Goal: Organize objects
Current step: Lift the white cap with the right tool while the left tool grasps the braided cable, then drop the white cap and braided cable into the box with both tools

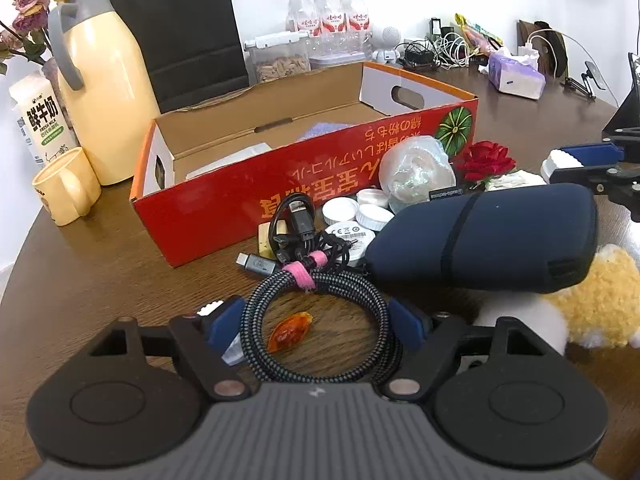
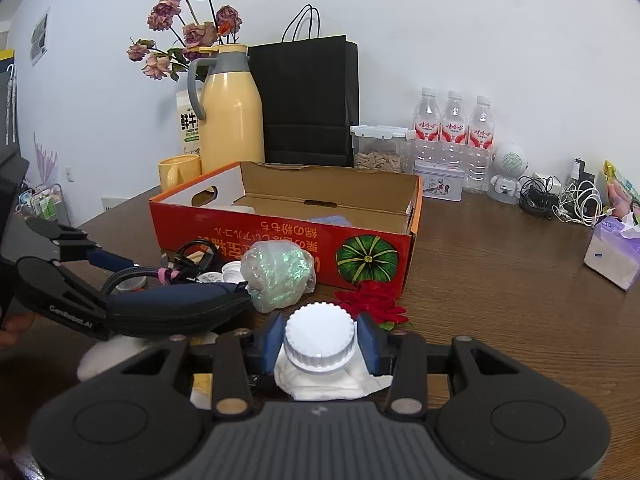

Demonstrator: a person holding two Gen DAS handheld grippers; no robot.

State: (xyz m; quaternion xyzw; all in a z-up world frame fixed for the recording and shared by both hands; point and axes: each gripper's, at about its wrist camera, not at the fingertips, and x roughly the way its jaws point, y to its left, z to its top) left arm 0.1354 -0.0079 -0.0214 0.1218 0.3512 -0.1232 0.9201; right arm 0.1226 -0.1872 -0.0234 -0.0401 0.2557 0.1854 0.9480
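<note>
My left fingers [image 1: 316, 326] stand wide on either side of the coiled braided cable [image 1: 320, 320], flanking it; I cannot tell whether the pads touch it. An amber piece [image 1: 290, 330] lies inside the coil on the bench [image 1: 100, 264]. My right fingers [image 2: 320, 338] hold a white ribbed cap [image 2: 319, 334] between the blue pads. The red cardboard box [image 2: 280, 240] sits open mid-bench, with the navy pouch [image 1: 484, 236], red rose [image 1: 486, 160] and white lids [image 1: 340, 208] just before its near wall.
</note>
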